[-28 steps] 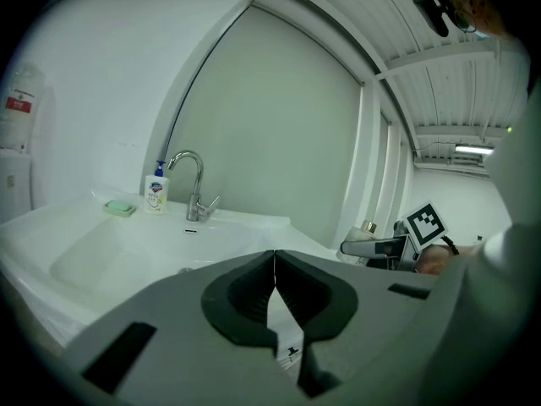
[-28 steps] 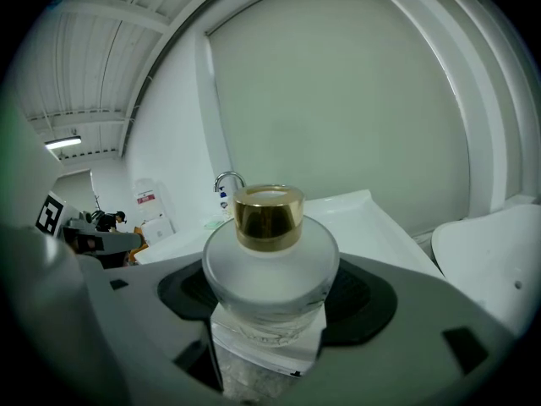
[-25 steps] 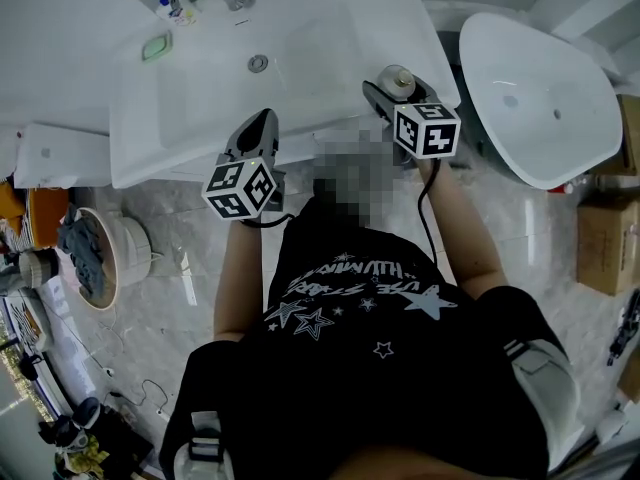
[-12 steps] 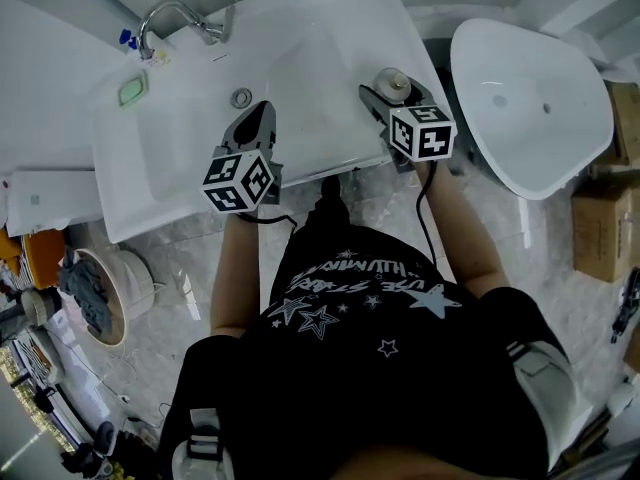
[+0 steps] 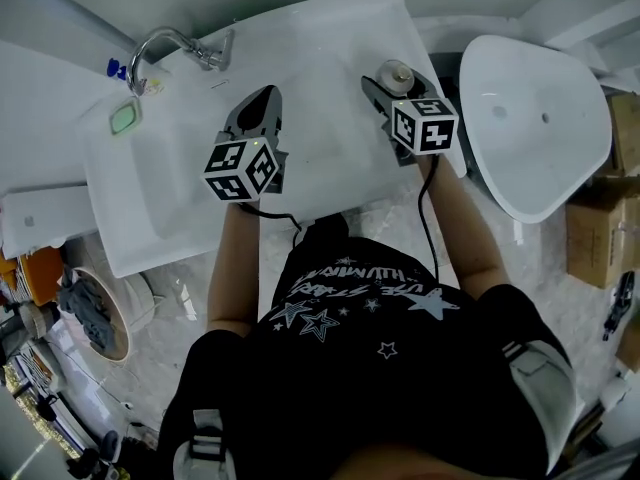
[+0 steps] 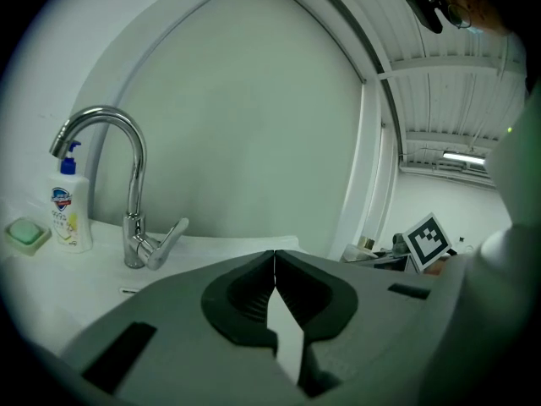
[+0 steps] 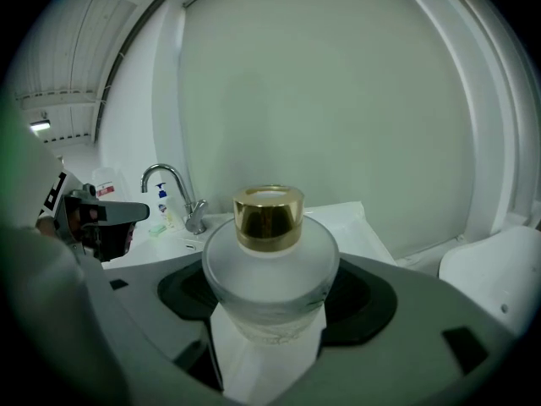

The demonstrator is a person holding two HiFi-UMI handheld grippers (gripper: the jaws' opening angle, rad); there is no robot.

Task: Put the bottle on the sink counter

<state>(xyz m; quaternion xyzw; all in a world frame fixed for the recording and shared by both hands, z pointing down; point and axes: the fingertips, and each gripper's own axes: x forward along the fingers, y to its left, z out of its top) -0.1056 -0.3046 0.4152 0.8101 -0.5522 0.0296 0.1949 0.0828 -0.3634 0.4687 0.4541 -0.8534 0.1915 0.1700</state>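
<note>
Bottle [image 7: 270, 269]: frosted glass with round shoulders and a gold cap [image 7: 269, 214], upright between the fingers of the right gripper [image 5: 398, 80], which are closed against its two sides. In the head view it is over the right front corner of the sink counter [image 5: 330, 38]. Whether its base touches the surface cannot be told.

Farthest left, a green soap dish [image 5: 124, 118] lies at the back left of the sink counter, well to the left of the fingers of the left gripper [image 5: 263, 96]. A pump soap dispenser [image 6: 68, 210] stands just behind the dish, and a chrome faucet [image 5: 175, 43] just to the right of the dispenser. In the left gripper view all three stand ahead of the fingertips and off to their left.

The left gripper is held above the sink counter with its fingers pressed together tip to tip and nothing between them. Only white surface shows through the narrow slit lower down.

Well apart to the right of those fingers are the right gripper's fingers, with the bottle standing between them. In the right gripper view the faucet is far ahead and to the left of them.

Farther right, off the sink counter, lies a separate white basin [image 5: 540, 108], and a cardboard box [image 5: 595, 228] sits at the picture's right edge.
</note>
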